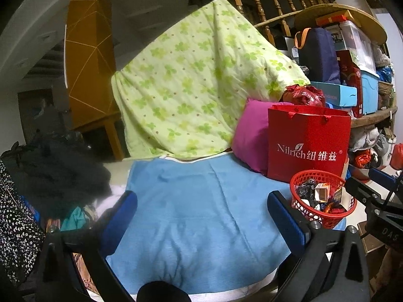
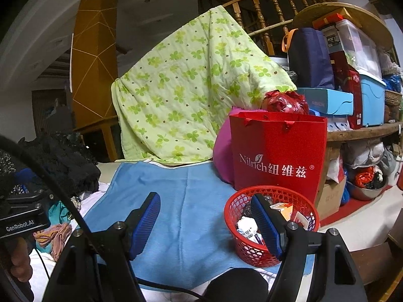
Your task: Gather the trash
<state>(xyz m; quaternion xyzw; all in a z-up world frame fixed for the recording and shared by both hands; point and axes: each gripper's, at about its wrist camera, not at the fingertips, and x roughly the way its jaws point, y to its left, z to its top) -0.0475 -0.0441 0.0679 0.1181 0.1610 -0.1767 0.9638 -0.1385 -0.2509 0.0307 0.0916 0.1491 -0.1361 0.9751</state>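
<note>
Right wrist: red mesh basket (image 2: pixel 270 226) heaped with wrappers, both tongs wide, empty.

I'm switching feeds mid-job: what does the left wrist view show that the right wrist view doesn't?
Only the left wrist view: the right gripper, at its right edge, and black-and-white floral fabric.
Only the right wrist view: a metal bowl on the floor and the left gripper's black body at its left edge.
Both: red plastic mesh basket of trash, red paper bag, blue cloth.

A red mesh basket (image 2: pixel 270 222) full of wrappers and small cartons stands upright on blue cloth (image 2: pixel 176 201).
</note>
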